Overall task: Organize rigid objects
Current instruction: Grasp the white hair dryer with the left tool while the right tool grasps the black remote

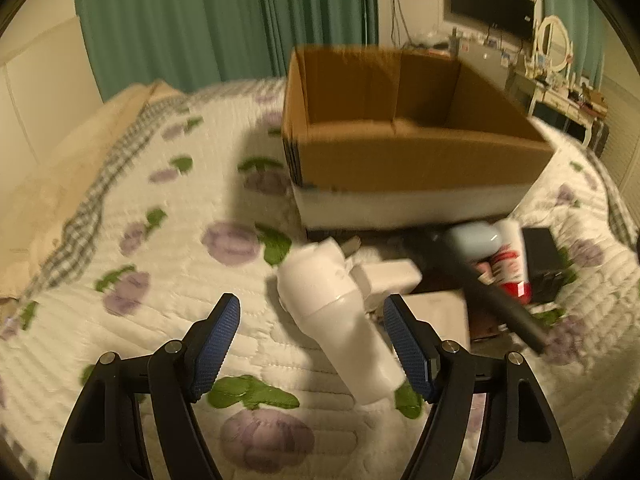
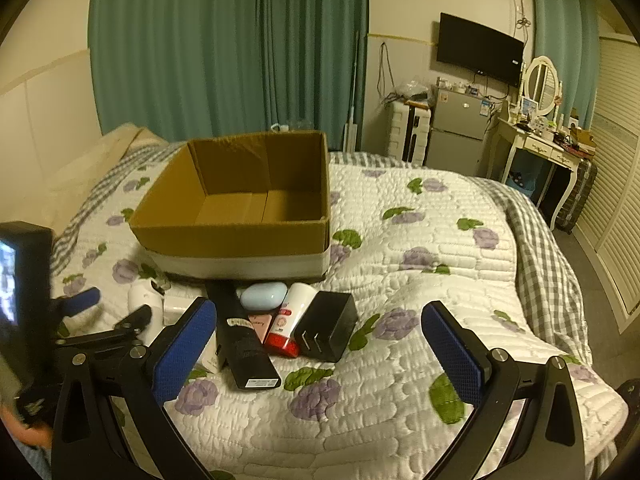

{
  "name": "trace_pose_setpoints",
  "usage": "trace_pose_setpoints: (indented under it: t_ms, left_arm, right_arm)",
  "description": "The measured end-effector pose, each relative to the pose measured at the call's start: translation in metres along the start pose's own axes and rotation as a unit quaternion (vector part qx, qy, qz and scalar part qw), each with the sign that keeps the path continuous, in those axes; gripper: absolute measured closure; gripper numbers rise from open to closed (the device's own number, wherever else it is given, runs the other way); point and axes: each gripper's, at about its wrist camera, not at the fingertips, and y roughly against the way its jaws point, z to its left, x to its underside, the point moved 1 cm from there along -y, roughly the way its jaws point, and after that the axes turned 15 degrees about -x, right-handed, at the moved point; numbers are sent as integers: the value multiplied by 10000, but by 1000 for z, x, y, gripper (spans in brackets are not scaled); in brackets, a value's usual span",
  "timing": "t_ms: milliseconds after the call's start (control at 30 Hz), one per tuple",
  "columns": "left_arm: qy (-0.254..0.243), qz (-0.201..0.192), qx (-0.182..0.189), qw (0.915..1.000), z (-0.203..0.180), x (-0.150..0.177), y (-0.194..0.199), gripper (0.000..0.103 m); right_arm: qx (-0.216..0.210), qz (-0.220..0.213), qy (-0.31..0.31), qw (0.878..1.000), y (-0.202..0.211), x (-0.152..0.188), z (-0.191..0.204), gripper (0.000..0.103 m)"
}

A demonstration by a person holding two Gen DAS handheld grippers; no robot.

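Observation:
A white bottle-shaped thing (image 1: 336, 320) lies on the flowered quilt between the fingers of my left gripper (image 1: 312, 314). The gripper is open; the right pad is close beside the thing and the left pad stands well off it. Behind it lie a white flat box (image 1: 390, 276), a long black box (image 1: 492, 296), a light blue case (image 1: 474, 242), a red and white tube (image 1: 512, 264) and a black charger (image 1: 542, 256). My right gripper (image 2: 320, 316) hangs open above the black charger (image 2: 326, 326), holding nothing. An open, empty cardboard box (image 2: 240, 236) stands just beyond the pile.
The quilt (image 2: 420, 280) covers the whole bed, with bare quilt to the right of the pile. A pillow (image 1: 60, 184) lies at the left. Off the bed's far right stand a small fridge (image 2: 458, 136) and a dressing table (image 2: 536, 148) with a mirror.

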Motion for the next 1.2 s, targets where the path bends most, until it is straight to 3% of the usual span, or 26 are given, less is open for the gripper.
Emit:
trace_pose_setpoints:
  t_ms: [400,467,633,900,1000,1067,1200]
  left_arm:
    - [-273,342,116,9990,-17,5,-28,29]
    - [-335,313,260,9986,-19,5,-26,42]
    - [-319,227,466,9981,-13,2,-21,50]
    - [-201,33,1089,9938,10,-6,5,54]
    - [-240,-134,1074,9938,15,-9,17,54]
    - [-211,-213,1007,9945,22,-13,18,54]
    - [-215,-270,712,9969,33,-17,13,54]
  right_arm:
    - [-121,491,323,9982,-39,6,24,0]
    - [-132,527,404,9977,-44,7,29,0]
    - [-137,620,580,9963,-53,10,37,0]
    - [-201,662,704,9951,-57,7,42,0]
    - [-243,767,809,9935,-66,5,47,0]
    - [-292,947,973,9903,-77,3,51,2]
    - [-472,1392,1115,9828,-103,6,55,20]
